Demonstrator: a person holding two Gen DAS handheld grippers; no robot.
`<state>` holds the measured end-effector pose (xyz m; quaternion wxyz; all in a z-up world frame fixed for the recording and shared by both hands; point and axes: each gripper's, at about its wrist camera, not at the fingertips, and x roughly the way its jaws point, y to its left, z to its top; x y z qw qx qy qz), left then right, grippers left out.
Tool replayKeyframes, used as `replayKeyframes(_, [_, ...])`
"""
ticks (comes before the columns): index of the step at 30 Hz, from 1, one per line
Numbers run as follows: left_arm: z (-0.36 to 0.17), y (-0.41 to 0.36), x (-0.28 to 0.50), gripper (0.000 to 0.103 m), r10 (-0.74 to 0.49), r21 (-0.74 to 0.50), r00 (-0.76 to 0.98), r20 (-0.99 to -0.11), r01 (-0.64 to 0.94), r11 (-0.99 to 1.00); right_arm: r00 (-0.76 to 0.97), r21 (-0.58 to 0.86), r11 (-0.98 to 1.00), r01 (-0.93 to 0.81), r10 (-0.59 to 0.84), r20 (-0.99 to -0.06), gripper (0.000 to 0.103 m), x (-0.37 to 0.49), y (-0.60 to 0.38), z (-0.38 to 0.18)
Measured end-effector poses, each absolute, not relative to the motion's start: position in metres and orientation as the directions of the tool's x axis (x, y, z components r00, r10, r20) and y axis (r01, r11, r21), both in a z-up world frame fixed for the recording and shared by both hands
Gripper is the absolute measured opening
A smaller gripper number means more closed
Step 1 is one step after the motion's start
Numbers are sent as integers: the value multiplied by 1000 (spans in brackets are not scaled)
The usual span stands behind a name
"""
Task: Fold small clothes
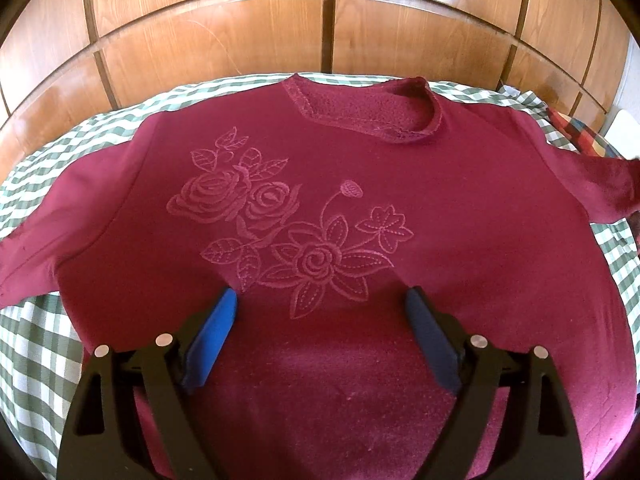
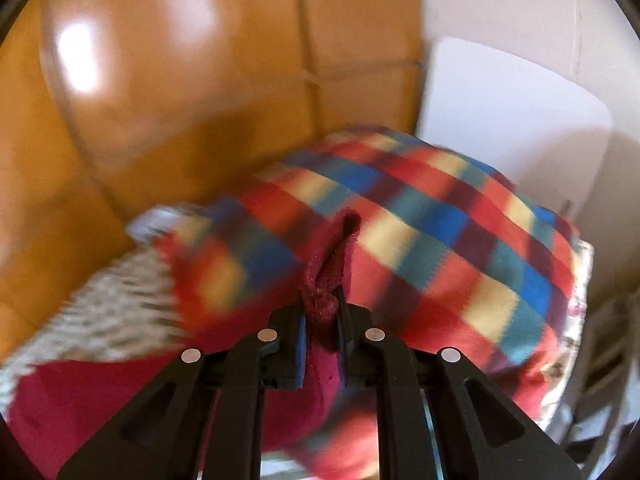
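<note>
A dark red sweatshirt (image 1: 320,184) with an embossed flower pattern lies flat, front up, on a green checked cloth (image 1: 36,344), collar at the far side and sleeves spread to both sides. My left gripper (image 1: 322,300) is open above its lower chest, fingers wide apart and holding nothing. My right gripper (image 2: 322,312) is shut on a cuff of the sweatshirt's sleeve (image 2: 326,276), which bunches up between the blue pads. The right wrist view is motion-blurred.
Wooden wardrobe doors (image 1: 320,32) stand behind the bed. A multicoloured checked blanket (image 2: 420,216) is piled at the right, beside a white chair (image 2: 512,120) and white wall. The blanket's edge shows in the left wrist view (image 1: 580,136).
</note>
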<state>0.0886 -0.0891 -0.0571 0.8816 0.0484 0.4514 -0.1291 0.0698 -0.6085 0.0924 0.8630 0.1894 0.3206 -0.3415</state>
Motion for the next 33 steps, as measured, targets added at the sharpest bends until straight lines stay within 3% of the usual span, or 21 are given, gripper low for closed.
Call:
replayKeyframes(9, [-40,-72,79,88,-272,-145,514,-814,274,951,783,274,917,289,-62,-619,11,173,-430,130])
replayKeyframes(17, [-21,-24,71,86,-301,-234,538,-787,192,953,691,282,956,-78,256,-676,11,244,-231,98])
replayKeyframes(19, [-20,-9,76,78,-332,-293,528,-782,159,943,621,277,948,-157,313,-718,11,253,-193,83])
replayKeyframes(21, [-19,1,80,77,-342,-324,526,-779,129,937,573,273,942,-198,337,-747,19,256,-173,75])
replayKeyframes(23, [-18,9,85,76,-356,-350,527,-772,115,930,576,300,931,-209,365,-732,70,251,-173,75])
replayKeyframes(24, [-18,12,88,74,-366,-362,525,-769,115,925,599,314,929,-197,368,-711,75,247,-182,77])
replayKeyframes(29, [-16,14,102,65,-396,-384,528,-751,139,913,683,329,939,-99,304,-664,76,202,-244,92])
replayKeyframes(33, [-22,15,130,63,-402,-405,523,-752,114,907,694,291,953,83,155,-703,76,150,-314,66])
